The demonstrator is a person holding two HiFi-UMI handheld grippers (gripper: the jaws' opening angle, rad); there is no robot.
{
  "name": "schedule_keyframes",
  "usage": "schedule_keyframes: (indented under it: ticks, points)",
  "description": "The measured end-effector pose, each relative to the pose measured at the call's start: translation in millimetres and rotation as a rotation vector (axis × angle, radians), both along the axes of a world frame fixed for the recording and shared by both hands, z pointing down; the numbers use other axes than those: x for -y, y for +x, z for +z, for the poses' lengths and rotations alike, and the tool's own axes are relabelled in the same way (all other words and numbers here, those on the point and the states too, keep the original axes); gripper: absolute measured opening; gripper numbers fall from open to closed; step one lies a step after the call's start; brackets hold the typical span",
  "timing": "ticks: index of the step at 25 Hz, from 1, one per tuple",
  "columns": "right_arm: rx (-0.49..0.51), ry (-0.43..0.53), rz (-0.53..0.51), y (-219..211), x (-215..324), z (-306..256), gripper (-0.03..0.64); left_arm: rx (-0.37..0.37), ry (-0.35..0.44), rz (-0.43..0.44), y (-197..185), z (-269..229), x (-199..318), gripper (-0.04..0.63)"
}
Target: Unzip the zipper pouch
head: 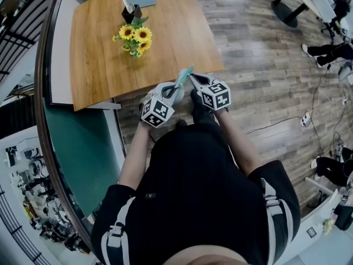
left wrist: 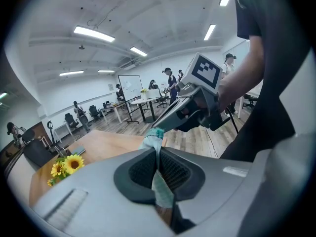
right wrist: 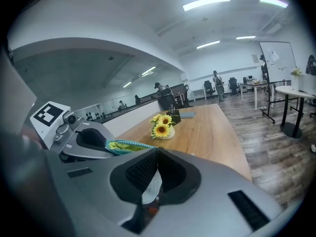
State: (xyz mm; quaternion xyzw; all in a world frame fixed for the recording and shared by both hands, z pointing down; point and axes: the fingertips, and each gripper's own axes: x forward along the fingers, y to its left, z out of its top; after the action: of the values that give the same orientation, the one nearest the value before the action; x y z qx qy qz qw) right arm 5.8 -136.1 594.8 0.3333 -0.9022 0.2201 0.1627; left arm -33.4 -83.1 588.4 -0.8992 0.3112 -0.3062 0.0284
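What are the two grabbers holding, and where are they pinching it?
Both hold the teal zipper pouch up between them. The left gripper pinches the fabric at one end, the right gripper a pale bit at the other.

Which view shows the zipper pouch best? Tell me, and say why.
The right gripper view: the zipper pouch lies side-on, its teal edge stretched between the left gripper and the right gripper. The left gripper view shows it edge-on, pinched. The head view shows only a small teal sliver.
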Motion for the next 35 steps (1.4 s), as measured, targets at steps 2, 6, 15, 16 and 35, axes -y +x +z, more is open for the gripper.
schedule_keyframes:
  ticks: [2,6,15,16,35]
  points:
    - [-0.004,-0.001,0.000,0,0,1,0.005,-0.002,-0.005,-0.001,-1,1,-1,0.006]
    - [-0.011,-0.001,0.002,1,2,2,0.005,-0.011,-0.011,-0.008,-4,0,-3,0.006]
    - [-0.022,-0.004,0.009,6,3,6,0.005,-0.021,-0.009,-0.014,-1,-5,-7,0.006]
    - [-0.023,-0.005,0.010,7,3,7,0.005,-0.022,-0.009,-0.014,-1,-5,-7,0.006]
    - [-0.055,-0.010,0.045,20,5,21,0.005,-0.030,-0.015,0.002,2,-7,-10,0.006]
